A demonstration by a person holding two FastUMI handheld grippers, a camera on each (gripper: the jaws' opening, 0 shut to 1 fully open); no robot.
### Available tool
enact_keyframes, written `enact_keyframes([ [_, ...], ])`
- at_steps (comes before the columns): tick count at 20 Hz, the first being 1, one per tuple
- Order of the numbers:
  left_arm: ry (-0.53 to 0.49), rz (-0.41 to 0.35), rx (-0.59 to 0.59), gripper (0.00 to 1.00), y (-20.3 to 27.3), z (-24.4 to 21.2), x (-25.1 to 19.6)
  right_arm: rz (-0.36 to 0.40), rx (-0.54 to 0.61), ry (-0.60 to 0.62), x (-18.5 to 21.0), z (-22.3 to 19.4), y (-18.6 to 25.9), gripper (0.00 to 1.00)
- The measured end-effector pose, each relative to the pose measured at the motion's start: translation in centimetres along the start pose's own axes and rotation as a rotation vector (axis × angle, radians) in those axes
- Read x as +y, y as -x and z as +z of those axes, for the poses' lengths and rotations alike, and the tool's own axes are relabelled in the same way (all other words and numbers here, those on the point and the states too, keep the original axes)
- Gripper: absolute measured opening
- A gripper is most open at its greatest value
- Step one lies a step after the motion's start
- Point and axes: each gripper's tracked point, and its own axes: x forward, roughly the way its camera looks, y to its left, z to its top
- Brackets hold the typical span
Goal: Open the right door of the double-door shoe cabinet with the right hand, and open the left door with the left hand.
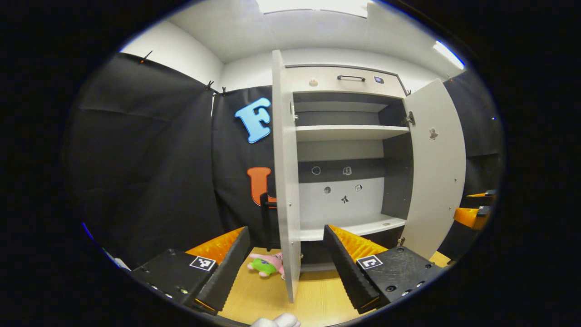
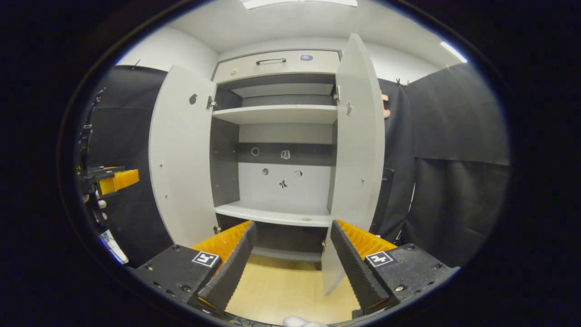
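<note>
Both doors (image 1: 285, 181) (image 2: 358, 150) stand open; the left gripper (image 1: 286, 268), jaws released astride the door's edge, could knock it; right gripper (image 2: 290, 263) released too.

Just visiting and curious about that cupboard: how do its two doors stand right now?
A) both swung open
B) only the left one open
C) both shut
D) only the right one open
A: the left door and right door both stand swung out, baring the shoe cabinet's shelves.

No readable text, labels or numbers anywhere.
</note>
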Motion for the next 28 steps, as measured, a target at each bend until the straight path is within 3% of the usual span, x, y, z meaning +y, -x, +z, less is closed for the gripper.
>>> enact_keyframes([
  [2,-0.023,-0.002,-0.004,0.96,1.0,-0.3,-1.6,-0.009,-0.005,-0.008,-0.4,-0.1,0.1,1.0],
  [7,0.031,-0.054,0.04,0.96,2.3,-2.9,-5.9,-0.029,-0.004,-0.011,-1.2,-0.6,0.3,1.0],
  [14,0.055,-0.052,0.065,0.96,1.6,-3.9,-6.5,-0.044,0.007,-0.008,-1.6,-1.2,0.1,1.0],
  [15,0.048,-0.048,0.06,1.0,1.5,-3.8,-6.4,-0.047,0.006,-0.008,-1.6,-1.2,0.2,1.0],
  [27,0.026,-0.078,0.054,0.96,0.6,-3.0,-7.7,-0.06,-0.009,-0.015,-2.4,-0.9,0.2,1.0],
  [28,0.025,-0.078,0.053,1.0,0.4,-2.9,-7.8,-0.066,-0.011,-0.019,-2.6,-0.9,0.3,1.0],
])
